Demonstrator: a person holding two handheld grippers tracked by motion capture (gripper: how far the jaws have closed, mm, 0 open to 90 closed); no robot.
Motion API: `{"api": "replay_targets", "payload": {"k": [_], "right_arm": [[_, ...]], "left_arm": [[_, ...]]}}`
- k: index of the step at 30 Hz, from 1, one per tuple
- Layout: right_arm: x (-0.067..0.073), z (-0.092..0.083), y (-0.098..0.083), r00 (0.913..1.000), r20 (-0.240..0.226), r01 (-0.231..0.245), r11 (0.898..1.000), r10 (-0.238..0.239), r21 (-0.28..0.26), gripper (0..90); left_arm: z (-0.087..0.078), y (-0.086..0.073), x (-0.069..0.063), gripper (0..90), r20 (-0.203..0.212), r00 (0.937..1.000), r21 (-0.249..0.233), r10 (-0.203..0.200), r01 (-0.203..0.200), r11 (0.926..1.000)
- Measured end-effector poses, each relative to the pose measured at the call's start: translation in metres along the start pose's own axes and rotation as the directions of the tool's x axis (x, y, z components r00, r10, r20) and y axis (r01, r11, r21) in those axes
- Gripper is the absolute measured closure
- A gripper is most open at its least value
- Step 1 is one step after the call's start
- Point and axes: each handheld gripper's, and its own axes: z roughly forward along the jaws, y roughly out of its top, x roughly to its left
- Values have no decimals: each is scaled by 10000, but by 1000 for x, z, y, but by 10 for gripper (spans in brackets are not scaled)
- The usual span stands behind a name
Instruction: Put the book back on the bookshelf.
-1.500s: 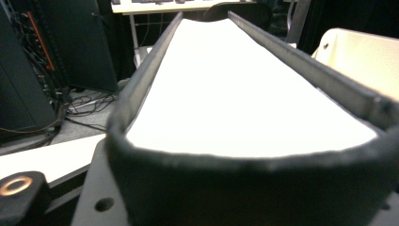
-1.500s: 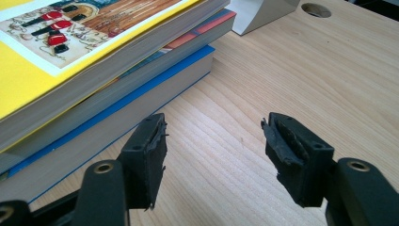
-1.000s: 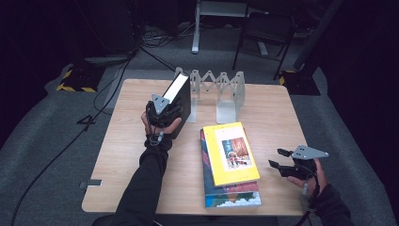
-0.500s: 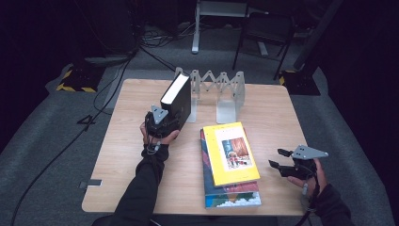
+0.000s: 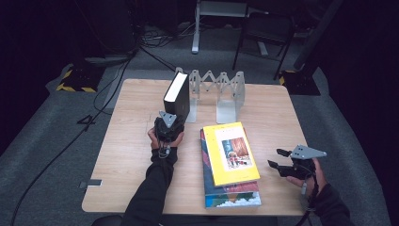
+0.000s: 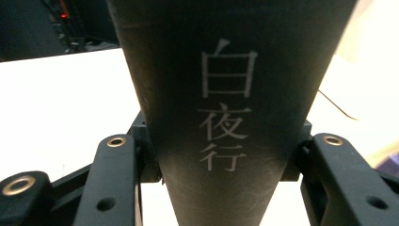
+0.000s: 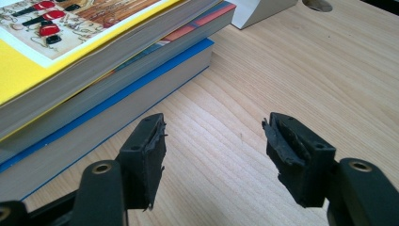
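A thick black book [image 5: 176, 96] stands upright on the table against the left end of a grey folding book rack [image 5: 219, 87]. My left gripper [image 5: 170, 123] holds its near end. In the left gripper view the spine [image 6: 226, 94] with pale characters sits between both jaws, which have just been closing and now press its sides. My right gripper [image 5: 277, 159] hovers open at the right, beside a flat stack topped by a yellow book [image 5: 233, 153]. In the right gripper view its jaws [image 7: 214, 141] stand apart over bare wood, the stack's [image 7: 70, 52] edges at the left.
The wooden table [image 5: 127, 146] has bare room left of the black book and along its right side. A blue-edged book [image 5: 233, 197] lies at the bottom of the stack. Cables, a chair and stands sit on the dark floor beyond.
The left hand has come down and the black book, earlier tilted and raised, now stands upright on the table by the rack. The right gripper has kept still.
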Motion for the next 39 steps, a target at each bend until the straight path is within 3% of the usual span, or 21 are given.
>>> {"api": "replay_targets", "payload": {"k": [6, 8, 16, 20, 25, 26, 28, 30, 34, 37, 39], "right_arm": [[0, 1, 0, 10000, -53, -36, 10000, 36, 16, 377], [0, 2, -1, 10000, -69, -24, 10000, 25, 45, 376], [1, 3, 0, 10000, -81, 50, 9999, -49, 110, 375], [1, 2, 0, 9999, -95, 51, 10000, -51, 75, 374], [1, 0, 0, 9999, -110, 14, 10000, -14, -7, 372], [1, -1, 0, 10000, -97, 15, 10000, -16, -25, 372], [1, -1, 0, 10000, -72, 2, 10000, -2, -32, 378], [1, -1, 0, 10000, -74, -4, 10000, 4, -26, 378], [3, -1, 0, 9999, -94, 74, 10000, -74, 1, 377], [3, -1, 0, 9999, -110, 60, 10000, -60, 14, 377], [3, 0, -1, 9999, -107, 63, 10000, -62, 63, 377]], "left_arm": [[14, 8, -7, 499, -433, 9983, 87, -391, 395, 9992], [18, 10, -7, 497, -479, 9983, 113, -327, 333, 9994], [24, 15, -6, 481, -429, 9987, 285, -262, 275, 9992], [21, 15, -3, 424, -146, 9996, 534, -235, 242, 9983], [13, 16, 0, 370, 315, 9990, 685, 306, -327, 9971], [8, 17, 1, 370, 490, 9961, 703, 738, -771, 9945], [1, 18, 4, 358, 862, 9914, 774, 986, -1053, 9914], [-2, 19, 6, 345, 968, 9903, 767, 1001, -1076, 9912], [-13, 18, 12, 354, 1211, 9829, 867, 1385, -1495, 9850], [-18, 15, 16, 402, 1138, 9829, 1060, 1449, -1570, 9819], [-21, 10, 18, 460, 1416, 9790, 1094, 1464, -1625, 9806]]}}
